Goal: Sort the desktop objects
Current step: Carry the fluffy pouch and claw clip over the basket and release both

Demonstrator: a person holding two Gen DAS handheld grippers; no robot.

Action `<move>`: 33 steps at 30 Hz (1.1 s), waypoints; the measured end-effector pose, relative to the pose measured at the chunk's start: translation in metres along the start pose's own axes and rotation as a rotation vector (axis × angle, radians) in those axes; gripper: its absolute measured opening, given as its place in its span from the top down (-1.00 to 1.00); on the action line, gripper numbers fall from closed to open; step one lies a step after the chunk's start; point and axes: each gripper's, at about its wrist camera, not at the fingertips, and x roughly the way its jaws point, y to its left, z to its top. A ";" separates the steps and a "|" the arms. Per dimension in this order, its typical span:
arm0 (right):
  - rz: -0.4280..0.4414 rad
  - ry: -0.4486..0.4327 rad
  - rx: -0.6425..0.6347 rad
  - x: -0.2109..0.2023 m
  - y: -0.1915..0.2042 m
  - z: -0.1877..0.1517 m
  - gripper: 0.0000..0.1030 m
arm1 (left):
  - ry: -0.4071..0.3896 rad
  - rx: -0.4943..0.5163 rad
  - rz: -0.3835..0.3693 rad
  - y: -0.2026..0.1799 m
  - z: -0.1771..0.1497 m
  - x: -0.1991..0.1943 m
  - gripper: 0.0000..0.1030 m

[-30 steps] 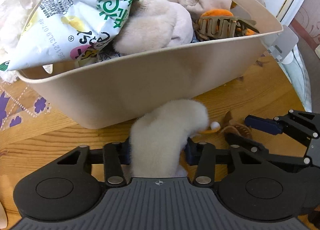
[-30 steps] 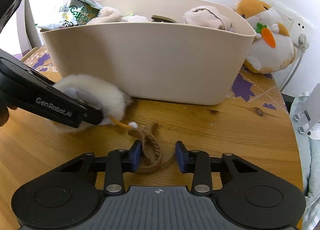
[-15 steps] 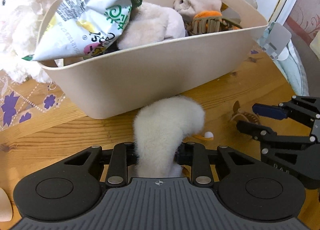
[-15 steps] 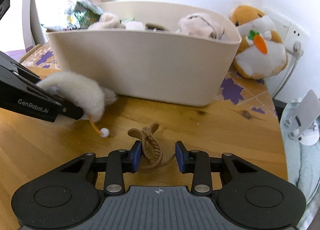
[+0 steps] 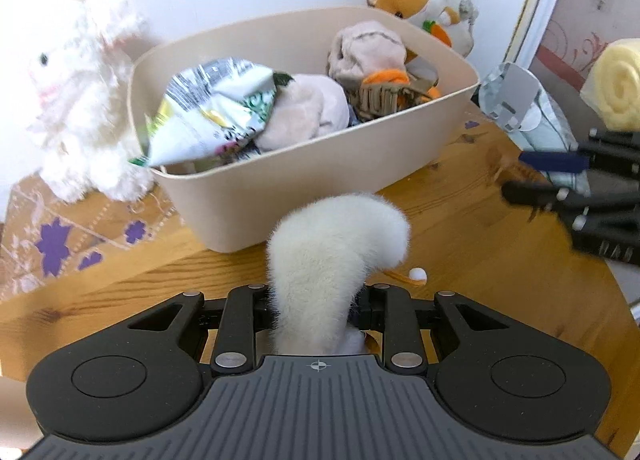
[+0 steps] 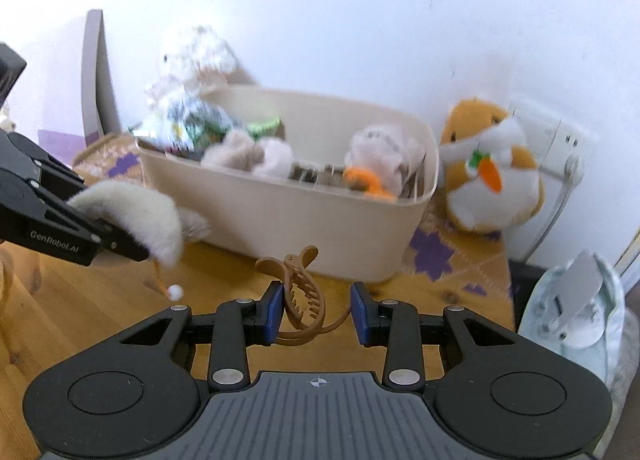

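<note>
inside the beige bin (image 5: 312, 187): snack bag (image 5: 208, 115), plush toys; left gripper (image 5: 316, 306) grasps a white furry toy (image 5: 332, 248), right gripper (image 6: 316, 314) a brown hair claw (image 6: 298, 300).

Cream, tan and orange over honey-coloured wood

The fluffy cream-white plush piece (image 5: 336, 244) trails an orange cord with a white bead (image 5: 418, 274); the tan-brown plastic claw hair clip (image 6: 298, 296) sits between blue-padded black fingers (image 6: 274, 314); the beige plastic tub (image 6: 320, 227) holds a white-and-green printed snack bag (image 5: 212, 115); the orange-and-white plush hamster (image 6: 490, 167) bears an orange carrot; the pale table mat (image 5: 60, 236) shows purple flowers.
</note>
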 end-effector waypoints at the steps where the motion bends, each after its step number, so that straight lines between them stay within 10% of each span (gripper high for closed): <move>1: -0.001 -0.012 -0.002 0.000 -0.002 0.004 0.35 | -0.008 0.005 0.002 0.002 0.000 -0.006 0.48; 18: -0.032 -0.232 0.001 -0.028 -0.013 0.084 0.35 | -0.233 -0.035 0.054 0.041 0.056 -0.074 0.48; 33: -0.120 -0.217 0.022 0.052 -0.012 0.123 0.35 | -0.222 -0.121 0.178 0.044 0.105 -0.026 0.48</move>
